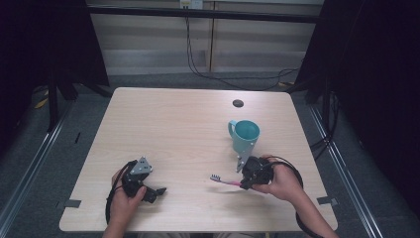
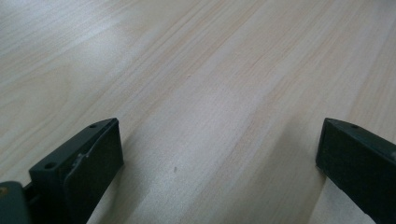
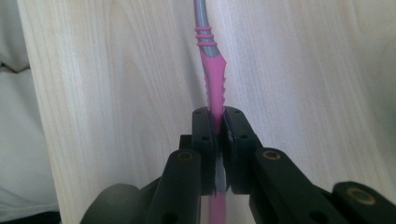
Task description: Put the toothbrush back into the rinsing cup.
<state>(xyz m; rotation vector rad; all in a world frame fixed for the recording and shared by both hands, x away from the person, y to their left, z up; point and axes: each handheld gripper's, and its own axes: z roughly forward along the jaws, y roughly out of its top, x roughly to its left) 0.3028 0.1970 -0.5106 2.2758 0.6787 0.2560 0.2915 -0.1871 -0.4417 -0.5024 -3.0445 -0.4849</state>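
We look down on a pale wooden table (image 1: 168, 124) that takes up most of the high view, its grain running lengthwise, with a small dark round cap (image 1: 238, 103) set into it near the far edge. On its right half stands a teal mug (image 1: 244, 136), upright, its handle turned to the left in the high view.

Just in front of the mug we see the right gripper (image 1: 242, 184), held in the person's right hand (image 1: 283, 182) near the table's front right. Its jaws are pressed together on the pink handle of a toothbrush (image 1: 224, 181). In the right gripper view the toothbrush (image 3: 213, 79) runs straight up from between the black pads, pink and ribbed where the jaws pinch it, grey further along. In the high view the brush points left from the gripper, its bristled head out over bare wood; whether the head touches the table or hangs a little above it we cannot tell from here.

The left gripper (image 1: 157, 191) sits in the person's left hand (image 1: 124, 201) at the table's front left, well apart from the mug and toothbrush. In the left gripper view its two black jaws stand spread wide over bare tabletop (image 2: 210, 93), with nothing between them.
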